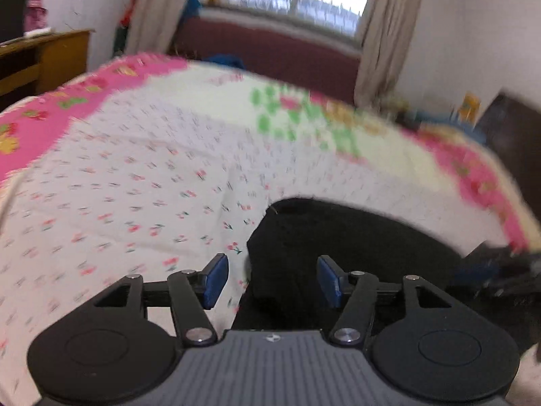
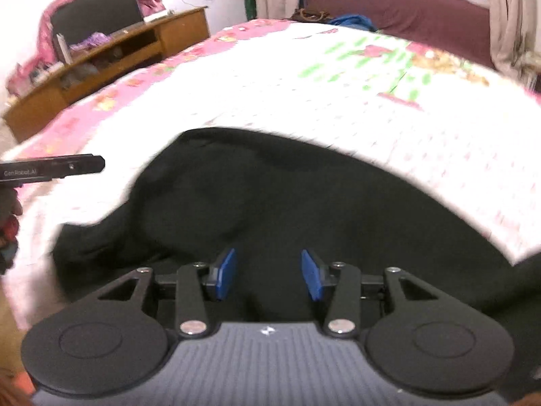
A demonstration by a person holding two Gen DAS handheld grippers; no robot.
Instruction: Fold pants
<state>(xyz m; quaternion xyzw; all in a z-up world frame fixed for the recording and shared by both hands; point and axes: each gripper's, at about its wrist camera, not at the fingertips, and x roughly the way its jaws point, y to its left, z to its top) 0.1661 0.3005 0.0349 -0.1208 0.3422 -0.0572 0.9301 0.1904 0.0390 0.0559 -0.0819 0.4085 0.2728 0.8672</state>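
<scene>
Black linkage tool (image 1: 272, 280) with blue pads (image 1: 215, 280), silver screws.

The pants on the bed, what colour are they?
Black. The pants show best in the right wrist view, spread on the bed.

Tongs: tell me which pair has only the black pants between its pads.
The right tongs: both blue pads sit over the black pants. The left tongs straddle the pants' edge, their left pad over the flowered bedsheet.
</scene>
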